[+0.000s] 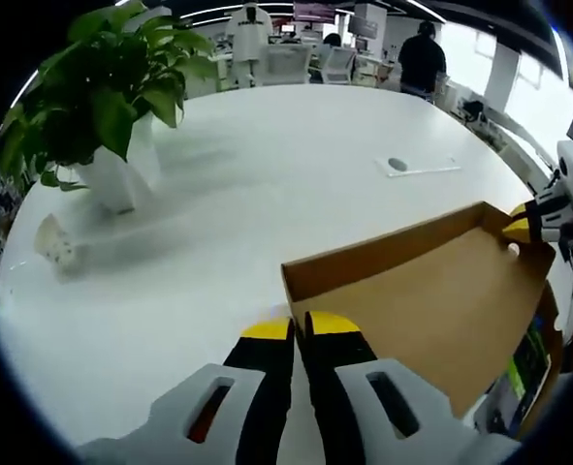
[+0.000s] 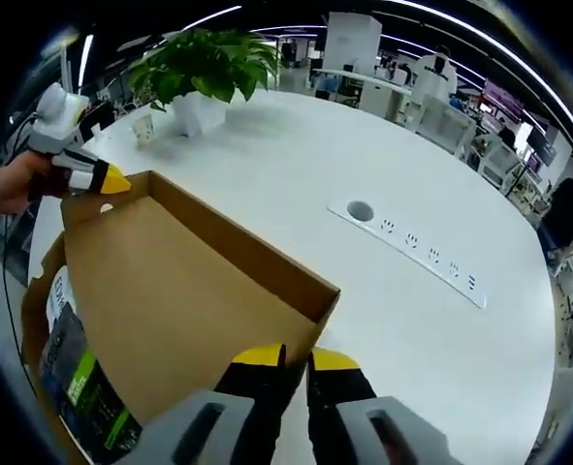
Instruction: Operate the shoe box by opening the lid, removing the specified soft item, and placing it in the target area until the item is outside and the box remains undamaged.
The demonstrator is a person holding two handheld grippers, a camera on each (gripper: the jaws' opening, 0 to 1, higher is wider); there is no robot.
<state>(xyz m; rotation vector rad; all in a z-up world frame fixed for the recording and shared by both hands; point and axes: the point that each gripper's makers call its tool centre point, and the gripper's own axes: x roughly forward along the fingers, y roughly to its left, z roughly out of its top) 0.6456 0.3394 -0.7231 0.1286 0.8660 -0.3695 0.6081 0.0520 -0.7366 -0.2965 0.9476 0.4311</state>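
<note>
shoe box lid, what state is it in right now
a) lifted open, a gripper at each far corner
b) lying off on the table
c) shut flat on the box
a: the shoe box lid is raised, with the right gripper and left gripper at opposite corners of its rim.

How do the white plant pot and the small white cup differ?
The white plant pot is larger and holds a leafy green plant; the small white cup holds none. The cup sits nearer the white table edge than the pot. Both are white.
</note>
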